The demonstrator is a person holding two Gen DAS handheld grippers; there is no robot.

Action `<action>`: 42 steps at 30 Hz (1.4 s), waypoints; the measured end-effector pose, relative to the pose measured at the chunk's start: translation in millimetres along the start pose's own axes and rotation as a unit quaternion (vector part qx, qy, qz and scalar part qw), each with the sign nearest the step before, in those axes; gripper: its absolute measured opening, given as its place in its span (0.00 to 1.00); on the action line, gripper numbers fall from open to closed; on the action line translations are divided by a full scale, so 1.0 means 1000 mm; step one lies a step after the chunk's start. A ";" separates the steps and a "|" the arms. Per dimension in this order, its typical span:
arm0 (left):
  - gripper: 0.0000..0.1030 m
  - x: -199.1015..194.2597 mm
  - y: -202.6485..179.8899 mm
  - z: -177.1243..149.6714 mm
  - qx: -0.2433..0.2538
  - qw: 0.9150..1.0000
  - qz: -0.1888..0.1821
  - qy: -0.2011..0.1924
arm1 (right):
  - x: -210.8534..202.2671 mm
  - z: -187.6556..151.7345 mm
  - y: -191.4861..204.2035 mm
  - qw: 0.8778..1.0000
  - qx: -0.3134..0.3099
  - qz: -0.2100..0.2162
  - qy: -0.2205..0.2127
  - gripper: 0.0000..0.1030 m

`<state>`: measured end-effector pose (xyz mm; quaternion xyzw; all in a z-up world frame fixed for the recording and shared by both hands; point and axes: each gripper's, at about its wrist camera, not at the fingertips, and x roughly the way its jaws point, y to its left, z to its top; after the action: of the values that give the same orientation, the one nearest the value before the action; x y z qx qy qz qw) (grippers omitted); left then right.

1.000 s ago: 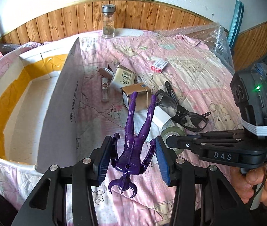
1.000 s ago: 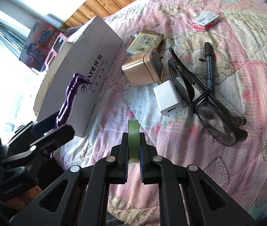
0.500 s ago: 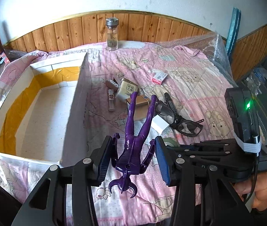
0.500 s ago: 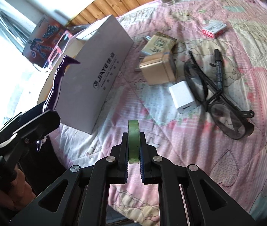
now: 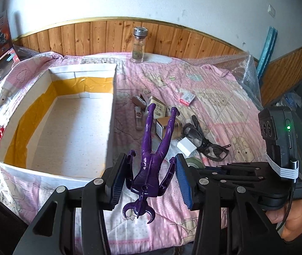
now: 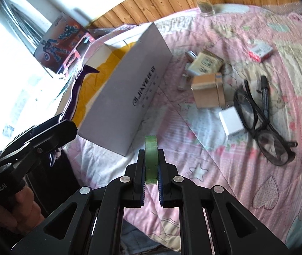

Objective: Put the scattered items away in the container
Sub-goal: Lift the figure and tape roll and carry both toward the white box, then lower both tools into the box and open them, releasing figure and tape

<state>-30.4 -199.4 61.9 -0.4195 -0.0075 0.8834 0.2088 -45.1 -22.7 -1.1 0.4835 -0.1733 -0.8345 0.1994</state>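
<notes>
Left hand-held gripper is pinching the purple figure by its arms, up in the air just right of the open white box on the bed. Right hand-held gripper is squeezed onto a green tape roll, above the pink quilt near the box corner

Both claws clamped, aloft.

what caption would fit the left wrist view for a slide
Left gripper holds a purple toy figure beside the open cardboard box on a pink quilt.
</notes>
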 end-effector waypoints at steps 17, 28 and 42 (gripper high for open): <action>0.45 -0.015 0.057 0.016 -0.052 0.998 -0.016 -0.016 | 0.002 0.045 0.061 0.999 -0.039 -0.009 -0.006 0.10; 0.45 -0.020 0.095 0.031 -0.080 0.996 -0.028 -0.028 | 0.009 0.078 0.099 0.997 -0.070 -0.020 -0.004 0.10; 0.45 -0.004 0.149 0.053 -0.117 0.993 -0.029 -0.017 | 0.042 0.123 0.137 0.994 -0.106 -0.037 0.010 0.10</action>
<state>-121.9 -328.5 70.8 -0.4259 -0.1267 0.8768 0.1837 -149.4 -149.5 92.1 0.4739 -0.0634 -0.8503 0.2200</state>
